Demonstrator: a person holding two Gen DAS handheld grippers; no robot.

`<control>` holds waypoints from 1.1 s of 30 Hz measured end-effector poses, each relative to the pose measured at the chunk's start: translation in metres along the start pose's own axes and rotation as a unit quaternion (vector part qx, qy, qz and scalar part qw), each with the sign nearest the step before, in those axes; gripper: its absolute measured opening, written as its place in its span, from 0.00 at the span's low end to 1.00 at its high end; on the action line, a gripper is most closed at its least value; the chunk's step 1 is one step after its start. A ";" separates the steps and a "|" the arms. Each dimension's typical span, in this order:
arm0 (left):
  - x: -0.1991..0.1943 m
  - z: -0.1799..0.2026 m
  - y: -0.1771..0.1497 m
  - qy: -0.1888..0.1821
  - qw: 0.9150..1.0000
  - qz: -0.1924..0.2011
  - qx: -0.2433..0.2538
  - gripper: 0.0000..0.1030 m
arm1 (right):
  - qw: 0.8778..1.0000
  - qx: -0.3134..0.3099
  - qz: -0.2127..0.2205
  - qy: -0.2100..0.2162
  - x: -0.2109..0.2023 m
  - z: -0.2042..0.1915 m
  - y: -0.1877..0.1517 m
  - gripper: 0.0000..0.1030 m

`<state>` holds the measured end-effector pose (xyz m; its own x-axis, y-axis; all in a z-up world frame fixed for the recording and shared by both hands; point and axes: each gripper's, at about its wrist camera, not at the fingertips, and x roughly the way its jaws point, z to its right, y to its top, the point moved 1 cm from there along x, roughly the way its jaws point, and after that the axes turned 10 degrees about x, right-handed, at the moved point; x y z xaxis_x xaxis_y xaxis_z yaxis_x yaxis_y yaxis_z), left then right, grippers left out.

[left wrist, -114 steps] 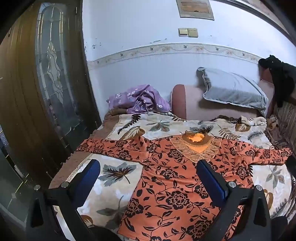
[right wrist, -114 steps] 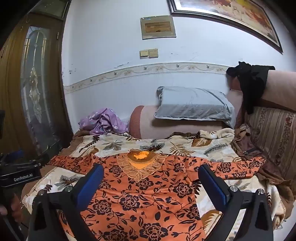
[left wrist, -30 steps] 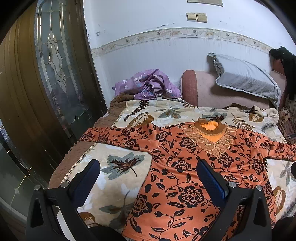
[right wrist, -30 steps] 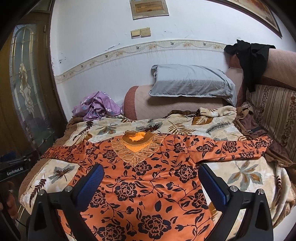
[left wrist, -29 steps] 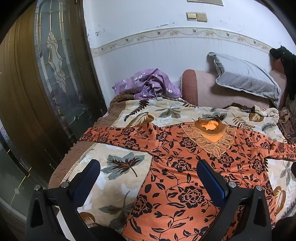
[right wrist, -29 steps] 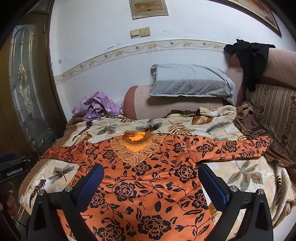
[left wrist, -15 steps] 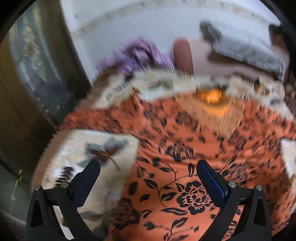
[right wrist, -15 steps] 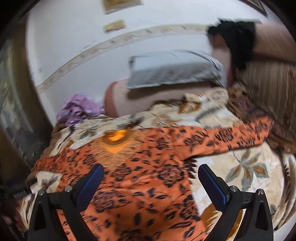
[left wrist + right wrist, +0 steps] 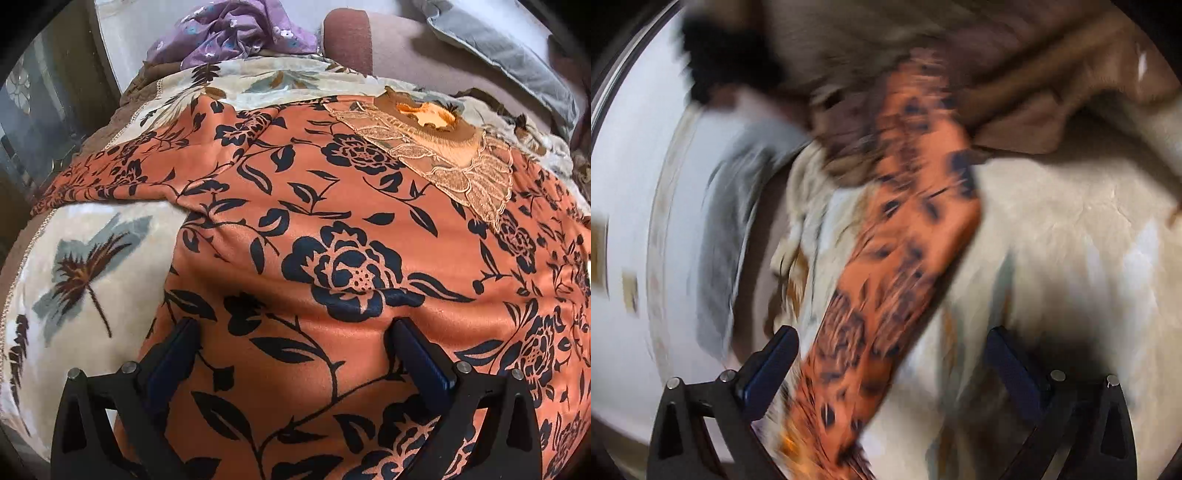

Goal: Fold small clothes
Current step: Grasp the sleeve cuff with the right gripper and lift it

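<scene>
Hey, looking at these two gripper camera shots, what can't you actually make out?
- Right wrist view: motion blur smears the sleeve, pillow and wall.
- Left wrist view: the orange top has its hem cut off by the bottom edge.
- Left wrist view: the right sleeve runs off the frame's right edge.

Soft-sheened cloth blouse (image 9: 332,236), plush blanket (image 9: 110,258)

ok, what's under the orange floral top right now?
The orange floral top lies spread on a cream leaf-print blanket, which shows beside its body and beyond the neckline. Whatever lies beneath the top's middle is covered.
</scene>
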<state>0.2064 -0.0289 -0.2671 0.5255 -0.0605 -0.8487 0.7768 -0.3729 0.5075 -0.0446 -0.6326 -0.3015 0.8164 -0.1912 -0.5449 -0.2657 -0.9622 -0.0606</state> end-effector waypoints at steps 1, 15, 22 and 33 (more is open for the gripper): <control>0.001 0.001 0.000 0.000 1.000 0.000 0.003 1.00 | 1.000 0.001 0.014 0.012 -0.002 -0.004 0.004 1.00; 0.000 -0.002 0.004 -0.008 1.000 0.002 0.004 1.00 | 0.995 -0.053 0.080 -0.030 0.031 -0.019 0.041 0.12; -0.033 -0.029 0.016 0.015 0.996 0.066 -0.054 1.00 | 0.936 -0.343 0.041 0.064 0.005 -0.157 -0.119 0.11; -0.055 -0.108 0.013 0.104 0.978 0.096 -0.155 1.00 | 0.823 -0.511 -0.236 0.074 0.093 -0.172 -0.450 0.12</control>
<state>0.2251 0.0695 -0.1979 0.7055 0.0997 -0.7017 0.7085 -0.0735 0.7019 0.2389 -0.2503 -0.1807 0.7789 0.3015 -0.5499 0.6070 -0.5827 0.5404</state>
